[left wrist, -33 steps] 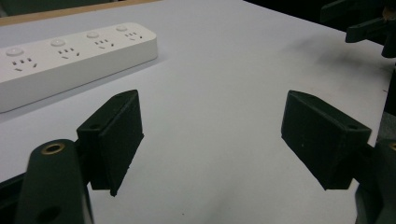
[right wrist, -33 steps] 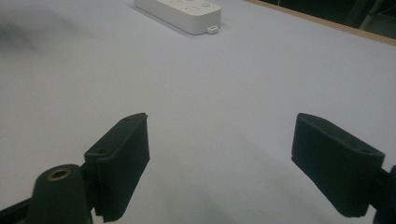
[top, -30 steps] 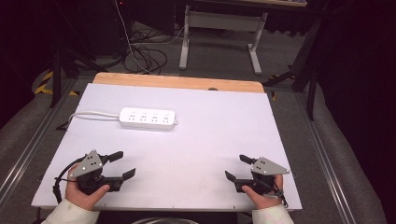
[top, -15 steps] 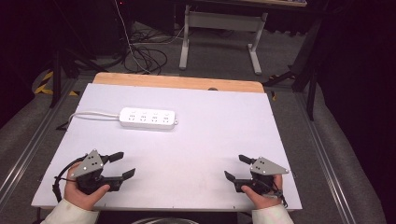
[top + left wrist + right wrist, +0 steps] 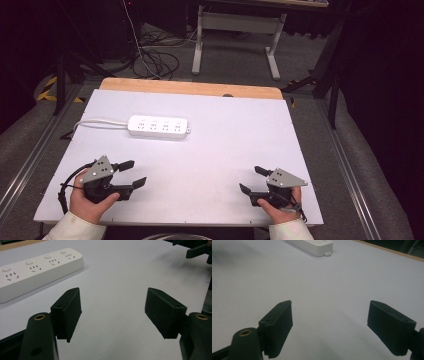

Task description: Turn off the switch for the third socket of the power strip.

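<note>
A white counter (image 5: pixel 225 145) fills the middle of the high view, with a bare wooden strip (image 5: pixel 190 88) along its far edge. A white power strip (image 5: pixel 158 126) lies flat in the upper left part of the counter, its white cord (image 5: pixel 97 122) running off toward the left edge. It has a row of sockets with a round button by each; nothing is plugged in.

At the lower left of the high view a hand (image 5: pixel 86 200) holds the left tool (image 5: pixel 131 173), released, its two black jaws spread wide over bare counter and pointing right. In the left gripper view the power strip (image 5: pixel 37 270) sits at the upper left, well apart from the jaws, and the other tool shows at the upper right corner.

At the lower right of the high view the other hand (image 5: pixel 280 207) holds the right tool (image 5: pixel 252 180), also released, jaws wide apart and empty, pointing left. In the right gripper view the end of the power strip (image 5: pixel 312 246) lies at the top, far beyond the jaws.

Behind the counter, on the floor, are dark cables (image 5: pixel 155 57) and a grey metal stand (image 5: pixel 235 30).
</note>
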`<state>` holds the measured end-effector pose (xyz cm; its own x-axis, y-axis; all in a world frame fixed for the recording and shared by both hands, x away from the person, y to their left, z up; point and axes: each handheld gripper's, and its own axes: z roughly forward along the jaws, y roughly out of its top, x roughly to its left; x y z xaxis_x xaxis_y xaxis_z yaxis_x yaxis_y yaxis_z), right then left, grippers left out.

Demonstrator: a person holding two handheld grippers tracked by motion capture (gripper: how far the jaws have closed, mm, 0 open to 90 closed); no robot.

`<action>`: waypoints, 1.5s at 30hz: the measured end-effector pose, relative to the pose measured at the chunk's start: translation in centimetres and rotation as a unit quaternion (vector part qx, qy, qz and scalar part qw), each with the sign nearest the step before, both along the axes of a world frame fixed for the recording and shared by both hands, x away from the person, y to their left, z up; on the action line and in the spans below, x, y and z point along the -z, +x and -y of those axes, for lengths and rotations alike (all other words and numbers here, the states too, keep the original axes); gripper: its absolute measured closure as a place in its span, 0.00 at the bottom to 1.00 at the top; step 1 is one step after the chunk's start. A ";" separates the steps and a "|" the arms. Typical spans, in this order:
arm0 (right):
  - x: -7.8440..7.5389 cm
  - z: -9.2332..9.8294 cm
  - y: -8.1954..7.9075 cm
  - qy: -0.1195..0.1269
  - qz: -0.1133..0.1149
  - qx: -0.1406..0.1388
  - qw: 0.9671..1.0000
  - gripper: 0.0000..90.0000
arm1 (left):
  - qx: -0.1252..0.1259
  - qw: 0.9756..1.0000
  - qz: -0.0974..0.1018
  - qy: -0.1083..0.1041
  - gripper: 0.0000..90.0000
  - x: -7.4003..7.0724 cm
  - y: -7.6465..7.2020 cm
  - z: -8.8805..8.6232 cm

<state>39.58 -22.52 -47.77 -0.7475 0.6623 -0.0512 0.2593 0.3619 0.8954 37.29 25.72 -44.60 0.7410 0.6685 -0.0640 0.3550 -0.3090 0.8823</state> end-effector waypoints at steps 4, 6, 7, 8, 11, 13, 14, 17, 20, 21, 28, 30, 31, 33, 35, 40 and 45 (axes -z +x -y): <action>0.0 -0.1 0.0 -0.001 0.000 -0.001 1.000 0.23 | 0.013 1.000 0.000 -0.001 0.45 -1.1 0.5 0.1; 0.1 -0.2 0.0 -0.002 -0.002 -0.001 1.000 0.23 | 0.010 1.000 -0.002 -0.011 0.44 -1.5 0.9 0.0; 0.1 -0.1 0.0 -0.003 -0.001 -0.002 1.000 0.23 | 0.010 1.000 -0.003 -0.012 0.45 -1.6 1.0 0.0; 0.1 -0.1 0.0 -0.003 -0.001 -0.002 1.000 0.23 | 0.011 1.000 -0.007 -0.016 0.46 -1.8 1.1 0.0; 0.1 -0.1 0.0 -0.002 -0.002 -0.001 1.000 0.23 | 0.011 1.000 -0.007 -0.015 0.48 -2.4 1.5 0.1; 0.1 -0.1 0.0 -0.001 -0.002 -0.002 1.000 0.23 | 0.011 1.000 -0.005 -0.014 0.49 -2.6 1.7 0.1; 0.1 -0.1 0.0 -0.001 -0.003 -0.002 1.000 0.23 | 0.011 1.000 -0.005 -0.013 0.50 -2.8 1.8 0.2; 0.1 -0.1 0.1 -0.002 -0.004 -0.003 1.000 0.23 | 0.017 1.000 -0.002 -0.001 0.52 -3.3 2.1 0.4; 0.1 -0.1 0.1 -0.002 -0.005 -0.004 1.000 0.24 | 0.017 1.000 -0.001 0.009 0.52 -3.9 2.5 0.8; 0.1 -0.1 0.1 -0.002 -0.005 -0.004 1.000 0.24 | 0.017 1.000 -0.001 0.009 0.52 -3.9 2.5 0.8; 0.1 -0.1 0.1 -0.001 -0.006 -0.006 1.000 0.24 | 0.014 1.000 0.000 0.009 0.52 -5.1 3.6 1.4; 0.1 -0.1 0.1 -0.001 -0.007 -0.005 1.000 0.24 | 0.013 1.000 0.002 0.007 0.52 -5.3 3.8 1.4; 0.1 -0.1 0.1 -0.001 -0.007 -0.005 1.000 0.24 | 0.014 1.000 0.001 0.006 0.52 -5.4 4.0 1.5; 0.2 -0.1 0.1 0.000 -0.008 -0.007 1.000 0.24 | 0.013 1.000 0.002 0.005 0.52 -5.6 4.2 1.7; 0.2 -0.1 0.1 0.000 -0.008 -0.007 1.000 0.24 | 0.012 1.000 0.002 0.007 0.52 -5.9 4.6 1.9; 0.2 -0.1 0.1 0.002 -0.009 -0.008 1.000 0.24 | 0.012 1.000 0.007 0.020 0.53 -6.6 5.8 2.4; 0.3 -0.1 0.2 0.003 -0.010 -0.010 1.000 0.24 | 0.006 1.000 0.005 0.023 0.54 -6.9 7.0 2.8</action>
